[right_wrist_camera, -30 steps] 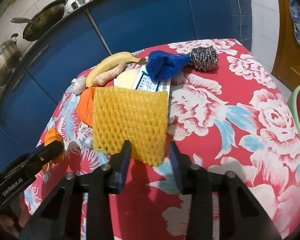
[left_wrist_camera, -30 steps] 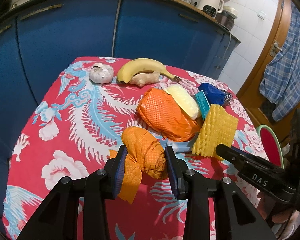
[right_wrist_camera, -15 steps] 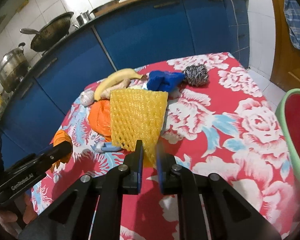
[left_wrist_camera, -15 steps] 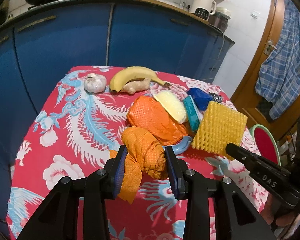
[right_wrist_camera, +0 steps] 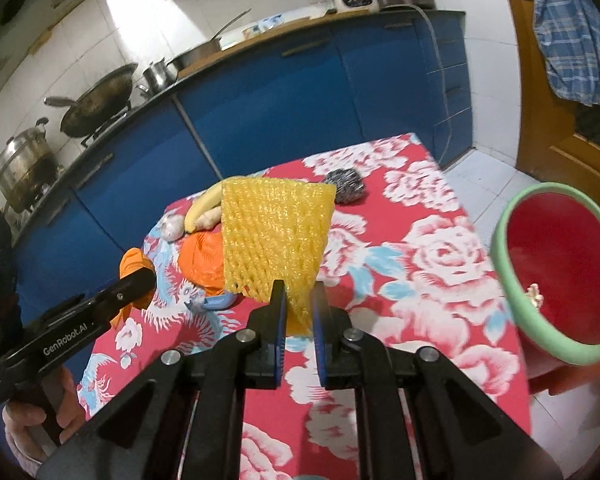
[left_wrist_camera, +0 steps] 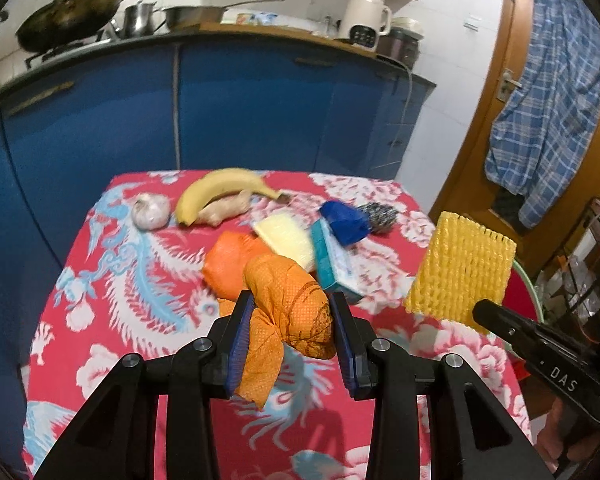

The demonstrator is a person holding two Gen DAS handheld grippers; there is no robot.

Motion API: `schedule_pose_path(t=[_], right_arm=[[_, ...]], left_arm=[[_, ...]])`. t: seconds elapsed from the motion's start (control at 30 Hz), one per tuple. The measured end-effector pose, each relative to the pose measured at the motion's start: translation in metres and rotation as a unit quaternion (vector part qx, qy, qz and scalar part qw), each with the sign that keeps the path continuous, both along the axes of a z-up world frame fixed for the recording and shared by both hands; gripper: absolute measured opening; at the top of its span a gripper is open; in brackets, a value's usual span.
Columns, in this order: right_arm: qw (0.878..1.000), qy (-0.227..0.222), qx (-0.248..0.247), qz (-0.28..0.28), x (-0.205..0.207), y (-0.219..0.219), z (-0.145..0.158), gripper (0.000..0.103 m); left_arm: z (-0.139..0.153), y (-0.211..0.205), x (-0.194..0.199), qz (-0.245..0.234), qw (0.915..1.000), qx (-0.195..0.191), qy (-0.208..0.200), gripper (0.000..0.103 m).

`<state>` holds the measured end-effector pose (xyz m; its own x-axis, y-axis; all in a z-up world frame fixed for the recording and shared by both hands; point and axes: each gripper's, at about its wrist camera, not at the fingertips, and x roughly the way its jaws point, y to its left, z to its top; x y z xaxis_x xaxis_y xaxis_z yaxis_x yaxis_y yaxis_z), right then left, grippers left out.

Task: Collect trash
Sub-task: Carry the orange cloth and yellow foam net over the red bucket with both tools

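Observation:
My left gripper [left_wrist_camera: 292, 340] is shut on a knotted orange net bag [left_wrist_camera: 288, 304], held above the red flowered tablecloth [left_wrist_camera: 132, 292]. My right gripper [right_wrist_camera: 299, 312] is shut on the lower edge of a yellow foam fruit net [right_wrist_camera: 274, 236], which stands up off the table; the same yellow foam net [left_wrist_camera: 460, 272] shows at the right of the left wrist view. A second orange bag [left_wrist_camera: 224, 264] lies on the cloth. A red bin with a green rim [right_wrist_camera: 556, 268] stands beside the table's right edge.
On the table lie a banana [left_wrist_camera: 220, 192], ginger [left_wrist_camera: 226, 210], garlic [left_wrist_camera: 150, 210], a pale yellow sponge [left_wrist_camera: 286, 236], a teal box [left_wrist_camera: 332, 256], a blue cloth [left_wrist_camera: 344, 220] and a steel scourer [left_wrist_camera: 380, 218]. Blue cabinets [left_wrist_camera: 240, 112] stand behind. A checked shirt [left_wrist_camera: 556, 92] hangs on the door.
The right gripper closed on the yellow foam net and lifted it off the table toward the right. Both grippers rose; the left kept its hold on the orange bag.

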<state>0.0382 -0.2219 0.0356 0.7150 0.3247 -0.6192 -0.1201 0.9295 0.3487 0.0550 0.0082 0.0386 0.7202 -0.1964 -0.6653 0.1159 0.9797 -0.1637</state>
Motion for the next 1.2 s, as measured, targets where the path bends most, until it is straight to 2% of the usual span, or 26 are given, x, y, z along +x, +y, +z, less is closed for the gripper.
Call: schedule_pose_path(t=[0.33, 0.8, 1.0, 1.2], right_arm=[[0.998, -0.021, 0.006, -0.06, -0.023, -0.047, 0.025, 0.015], [0.988, -0.046, -0.001, -0.144, -0.043, -0.121, 0.047, 0.015], [0.983, -0.043, -0.001, -0.178, -0.05, -0.148, 0.041, 0.015], [0.978, -0.031, 0.005, -0.206, -0.054, -0.175, 0.026, 0.015]], left_arm=[[0.03, -0.046, 0.002, -0.055, 0.9981, 0.005, -0.027, 0.039], [0.064, -0.12, 0.011, -0.136, 0.9888, 0.008, -0.061, 0.039], [0.064, -0.155, 0.014, -0.175, 0.9824, -0.003, -0.063, 0.039], [0.048, -0.191, 0.019, -0.206, 0.9774, -0.005, -0.047, 0.039]])
